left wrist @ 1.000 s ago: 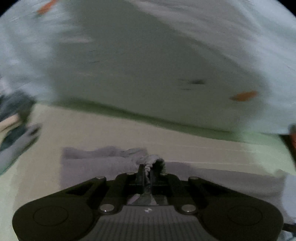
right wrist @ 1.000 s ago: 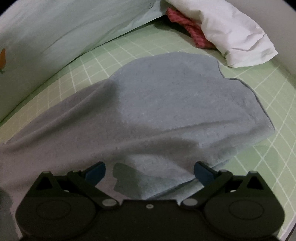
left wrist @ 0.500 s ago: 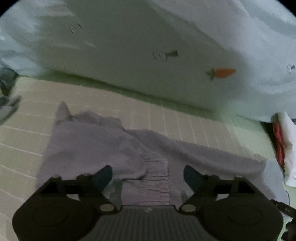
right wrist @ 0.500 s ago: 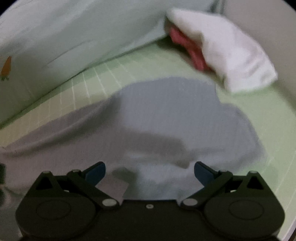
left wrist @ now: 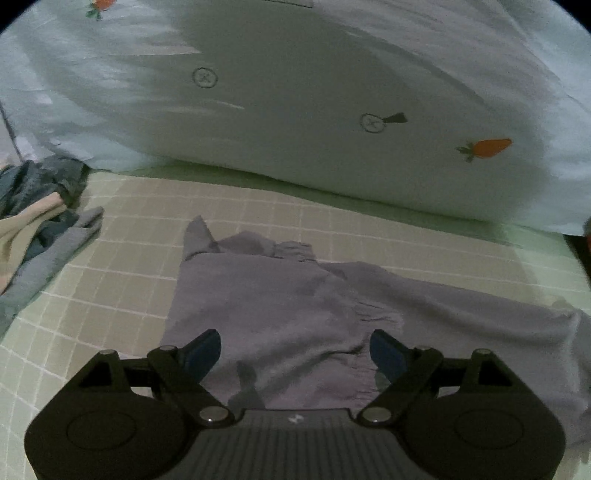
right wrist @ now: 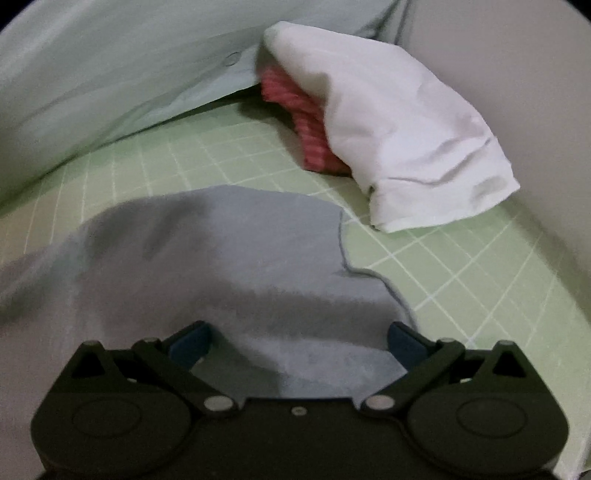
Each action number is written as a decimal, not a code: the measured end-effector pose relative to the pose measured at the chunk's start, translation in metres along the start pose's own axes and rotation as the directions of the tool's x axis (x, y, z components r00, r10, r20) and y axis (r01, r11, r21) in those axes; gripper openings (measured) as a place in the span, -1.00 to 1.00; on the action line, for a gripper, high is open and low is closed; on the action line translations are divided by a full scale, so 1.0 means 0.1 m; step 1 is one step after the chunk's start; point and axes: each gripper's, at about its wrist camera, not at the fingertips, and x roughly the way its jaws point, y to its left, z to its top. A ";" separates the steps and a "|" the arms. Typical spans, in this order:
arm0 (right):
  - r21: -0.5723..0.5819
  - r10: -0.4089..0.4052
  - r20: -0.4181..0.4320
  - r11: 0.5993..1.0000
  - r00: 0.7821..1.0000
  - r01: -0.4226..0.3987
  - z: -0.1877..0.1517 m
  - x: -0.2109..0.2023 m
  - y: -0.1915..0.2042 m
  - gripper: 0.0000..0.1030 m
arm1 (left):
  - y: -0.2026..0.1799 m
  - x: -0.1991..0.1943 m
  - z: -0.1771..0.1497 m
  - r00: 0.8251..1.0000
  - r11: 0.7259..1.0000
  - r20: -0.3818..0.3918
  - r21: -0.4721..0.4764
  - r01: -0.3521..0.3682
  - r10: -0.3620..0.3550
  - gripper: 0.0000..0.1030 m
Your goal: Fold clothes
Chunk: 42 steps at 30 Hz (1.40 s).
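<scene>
The grey garment (left wrist: 295, 314) lies spread on the green checked sheet (right wrist: 461, 266), below the pillow (left wrist: 295, 110). Your left gripper (left wrist: 295, 350) and right gripper (right wrist: 299, 338) hang over it, jaws wide, holding nothing.

No readable words, brand names or numbers appeared in either view. The only marks were pictorial. On the pale pillow (left wrist: 295, 110), an orange carrot print (left wrist: 487, 147) sat toward 3 o'clock in the left wrist view, and part of a second one (left wrist: 99, 5) showed near 11 o'clock at the top edge. Two small circled cross marks, button-like, lay on the same fabric: one (left wrist: 205, 77) toward 11 o'clock, another (left wrist: 373, 122) toward 1 o'clock with a dark tassel shape beside it. A tiny pale emblem (left wrist: 295, 419) on the gripper body at 6 o'clock was too small to read.
</scene>
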 end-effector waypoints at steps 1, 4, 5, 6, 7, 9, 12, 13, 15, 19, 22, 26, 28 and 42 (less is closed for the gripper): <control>0.014 0.012 0.004 1.000 1.000 -0.012 0.00 0.02 -0.04 1.00 | 0.01 0.01 0.00 1.000 1.000 -0.005 -0.011 -0.002 0.002 0.71; 0.061 0.059 0.014 0.996 0.998 -0.060 -0.02 0.07 -0.15 1.00 | 0.05 0.01 0.00 1.000 0.999 -0.008 -0.038 -0.003 0.003 0.71; 0.075 0.067 0.019 0.995 0.998 -0.068 -0.03 0.08 -0.17 1.00 | 0.06 0.01 0.00 1.000 0.999 -0.009 -0.044 -0.005 0.005 0.71; 0.070 0.067 0.024 0.995 0.997 -0.068 -0.04 0.07 -0.16 1.00 | 0.06 0.01 0.00 1.000 0.999 -0.009 -0.045 -0.009 0.008 0.71; 0.064 0.066 0.029 0.996 0.997 -0.068 -0.05 0.07 -0.15 1.00 | 0.06 0.01 -0.01 1.000 0.999 -0.010 -0.046 -0.013 0.012 0.71; 0.057 0.071 0.036 0.996 0.997 -0.073 -0.07 0.06 -0.14 1.00 | 0.06 0.01 -0.01 1.000 0.999 -0.016 -0.044 -0.017 0.017 0.71; 0.049 0.087 0.042 0.995 0.995 -0.089 -0.07 0.05 -0.14 0.83 | 0.06 -0.04 -0.01 1.000 0.999 0.000 -0.044 -0.008 0.008 0.71; 0.039 0.107 0.040 0.993 0.993 -0.109 -0.06 0.02 -0.13 0.55 | 0.07 -0.06 -0.02 1.000 0.999 0.010 -0.049 -0.003 0.003 0.71; 0.008 0.148 0.042 0.989 0.988 -0.148 -0.04 -0.05 -0.08 -0.14 | 0.11 -0.10 -0.03 0.999 0.997 0.034 -0.074 0.016 -0.013 0.71; -0.080 0.179 0.078 0.982 0.981 -0.172 0.06 -0.37 0.26 -0.81 | 0.21 -0.19 -0.09 0.997 0.994 0.070 -0.103 0.027 -0.020 0.71; -0.146 0.203 0.103 0.971 0.974 -0.187 0.13 -0.61 0.52 -0.81 | 0.31 -0.28 -0.17 0.996 0.995 0.085 -0.098 0.015 -0.007 0.71; -0.230 0.252 0.132 0.948 0.959 -0.218 0.19 -0.96 0.92 -0.81 | 0.49 -0.34 -0.24 0.997 0.994 0.076 -0.105 0.024 -0.016 0.71; -0.267 0.294 0.141 0.931 0.945 -0.250 0.17 -1.14 1.20 -0.81 | 0.57 -0.35 -0.27 0.998 0.995 0.069 -0.099 0.019 -0.012 0.71; -0.390 0.341 -0.036 0.861 0.939 -0.327 -0.60 -1.13 2.61 -0.23 | 1.04 -0.08 -0.30 0.999 0.993 0.032 -0.109 0.041 -0.038 0.71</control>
